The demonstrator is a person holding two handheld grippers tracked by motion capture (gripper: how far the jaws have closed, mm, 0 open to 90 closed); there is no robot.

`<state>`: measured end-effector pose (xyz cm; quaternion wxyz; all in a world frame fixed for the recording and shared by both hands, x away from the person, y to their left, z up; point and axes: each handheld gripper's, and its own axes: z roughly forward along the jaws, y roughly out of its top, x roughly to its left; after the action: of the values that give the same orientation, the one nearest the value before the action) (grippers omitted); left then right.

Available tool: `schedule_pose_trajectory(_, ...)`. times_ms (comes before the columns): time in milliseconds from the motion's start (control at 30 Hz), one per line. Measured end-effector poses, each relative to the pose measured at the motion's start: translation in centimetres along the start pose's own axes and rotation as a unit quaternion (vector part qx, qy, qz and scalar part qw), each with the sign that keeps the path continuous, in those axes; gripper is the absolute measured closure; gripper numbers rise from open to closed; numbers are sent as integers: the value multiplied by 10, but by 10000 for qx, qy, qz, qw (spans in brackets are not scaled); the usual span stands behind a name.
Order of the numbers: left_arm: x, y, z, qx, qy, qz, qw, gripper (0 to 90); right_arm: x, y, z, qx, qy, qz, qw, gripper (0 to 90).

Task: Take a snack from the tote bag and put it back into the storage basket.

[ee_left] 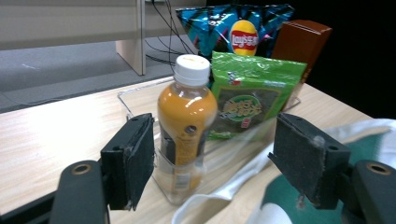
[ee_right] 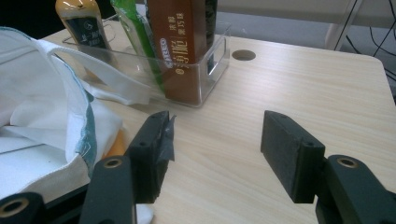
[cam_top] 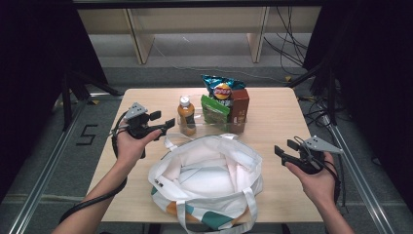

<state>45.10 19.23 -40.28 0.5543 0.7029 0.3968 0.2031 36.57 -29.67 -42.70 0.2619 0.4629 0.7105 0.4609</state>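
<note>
Pale wood counter [cam_top: 272, 126] carries our gaping white cloth tote [cam_top: 209, 180], mouth up for loading. Behind it, a clear plastic bin [ee_right: 205, 70] keeps the orange-juice bottle [ee_left: 186, 116] upright. Our left tool [cam_top: 158, 126] approaches it, released; right tool [cam_top: 287, 150] waits, released.

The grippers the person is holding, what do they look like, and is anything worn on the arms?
Both the left gripper and the right gripper are black, each with two flat, blocky jaws faced with dark pads, one frayed at its edge. A grey three-cornered plate tops each, and a black cable trails from the left one. The forearms are bare; no sleeves show.
</note>
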Motion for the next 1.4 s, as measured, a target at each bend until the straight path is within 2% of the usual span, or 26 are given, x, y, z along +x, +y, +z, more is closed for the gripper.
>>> schedule_pose_trajectory(67,-2,-3,-4,5,-14,5,10000,288,0,1,-1,37,56,41,10000,437)
schedule_pose_trajectory(200,-6,-8,-11,12,-68,30,10000,289,-1,0,-1,18,45,-147,9999,437)
schedule_pose_trajectory(300,-9,-12,-15,4,-85,13,10000,289,0,0,0,39,-20,-72,10000,436)
schedule_pose_trajectory(367,-11,-16,-18,7,-149,6,9999,290,1,0,0,2,-8,-37,10000,437)
schedule_pose_trajectory(433,-13,-21,-20,-16,-268,-63,9996,289,0,0,0,-6,-25,-138,9999,436)
schedule_pose_trajectory(467,-13,-23,-21,10,-295,-68,9995,289,1,0,0,11,-14,-47,10000,436)
schedule_pose_trajectory(533,-15,-28,-24,54,-273,-32,9996,289,0,0,0,38,22,-111,9999,436)
schedule_pose_trajectory(567,-16,-30,-24,43,-278,-46,9996,289,2,0,0,37,-12,23,10000,436)
schedule_pose_trajectory(600,-17,-33,-25,51,-282,-57,9996,289,2,0,0,68,-13,52,10000,436)
schedule_pose_trajectory(700,-20,-38,-28,28,-273,-47,9996,289,3,0,1,62,21,58,10000,437)
schedule_pose_trajectory(733,-21,-40,-28,-10,-333,-61,9994,289,1,0,1,59,34,-82,9999,436)
schedule_pose_trajectory(767,-22,-42,-29,26,-293,-57,9996,289,2,0,1,35,30,-15,10000,437)
schedule_pose_trajectory(1067,-32,-51,-34,49,-336,-26,9994,294,0,0,1,2,-19,-112,9999,436)
schedule_pose_trajectory(1133,-33,-53,-34,31,-314,-29,9995,295,2,0,2,-36,7,5,10000,437)
schedule_pose_trajectory(1167,-33,-55,-34,12,-352,-49,9994,295,4,0,0,33,14,115,9999,437)
schedule_pose_trajectory(1267,-35,-59,-35,17,-297,-37,9996,294,5,-1,0,87,43,181,9998,436)
schedule_pose_trajectory(1300,-36,-59,-36,-6,-281,-48,9996,292,3,-1,0,78,62,38,9999,436)
schedule_pose_trajectory(1333,-36,-59,-37,-33,-279,-18,9996,292,2,-1,0,85,51,19,9999,436)
schedule_pose_trajectory(1367,-37,-60,-37,-72,-241,11,9997,291,4,-2,-1,141,24,103,9998,436)
schedule_pose_trajectory(1400,-38,-60,-38,-58,-185,122,9997,291,3,-2,0,110,33,67,9999,436)
